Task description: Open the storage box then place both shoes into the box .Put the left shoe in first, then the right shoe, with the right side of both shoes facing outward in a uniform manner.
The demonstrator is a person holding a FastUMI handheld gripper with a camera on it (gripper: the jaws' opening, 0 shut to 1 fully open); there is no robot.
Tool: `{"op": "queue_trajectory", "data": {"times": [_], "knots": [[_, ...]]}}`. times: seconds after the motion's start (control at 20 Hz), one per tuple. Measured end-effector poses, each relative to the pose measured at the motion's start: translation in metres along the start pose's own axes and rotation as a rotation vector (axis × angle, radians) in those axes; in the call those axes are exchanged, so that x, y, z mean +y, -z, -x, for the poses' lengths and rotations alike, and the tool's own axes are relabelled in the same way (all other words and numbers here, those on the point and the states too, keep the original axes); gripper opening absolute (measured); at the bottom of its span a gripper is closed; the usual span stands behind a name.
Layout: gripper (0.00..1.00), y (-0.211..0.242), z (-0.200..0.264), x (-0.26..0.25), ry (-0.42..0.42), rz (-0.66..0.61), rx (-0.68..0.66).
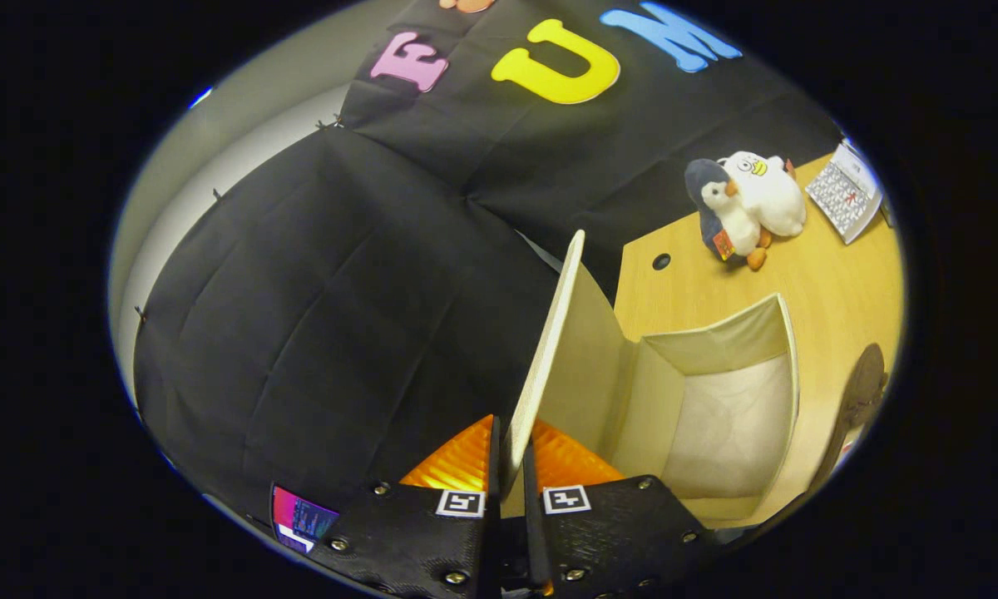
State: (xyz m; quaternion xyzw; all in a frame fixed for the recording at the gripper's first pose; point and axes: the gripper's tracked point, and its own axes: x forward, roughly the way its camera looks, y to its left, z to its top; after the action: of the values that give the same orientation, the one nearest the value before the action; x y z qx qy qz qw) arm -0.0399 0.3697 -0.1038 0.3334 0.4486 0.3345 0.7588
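Note:
A cream fabric storage box (719, 416) lies on the wooden table (832, 283) with its mouth open and its pale inside bare. Its lid (549, 349) stands raised on edge, running away from the fingers. My gripper (509, 466) is shut on the near edge of that lid, one finger on each face of the flap. A dark shoe (861, 395) shows partly on the table just past the box's far side.
Two plush penguins (744, 208) sit on the table beyond the box, with a small desk calendar (846, 193) next to them. A round cable hole (661, 261) lies in the tabletop near the booth's black cloth wall (341, 291).

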Motion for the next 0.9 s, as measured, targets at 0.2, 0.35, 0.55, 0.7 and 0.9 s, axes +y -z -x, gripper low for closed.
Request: {"op": "queue_trajectory", "data": {"times": [0.2, 0.35, 0.55, 0.7, 0.9], "knots": [[0.42, 0.000, -0.022, 0.022, -0.019, 0.112, -0.003], [0.89, 0.002, -0.029, 0.034, -0.040, 0.173, 0.002], [0.91, 0.007, -0.038, 0.048, -0.077, 0.187, 0.019], [0.92, 0.005, -0.034, 0.045, -0.068, 0.208, 0.008], [0.97, -0.008, -0.007, 0.012, 0.028, 0.303, -0.055]]}}
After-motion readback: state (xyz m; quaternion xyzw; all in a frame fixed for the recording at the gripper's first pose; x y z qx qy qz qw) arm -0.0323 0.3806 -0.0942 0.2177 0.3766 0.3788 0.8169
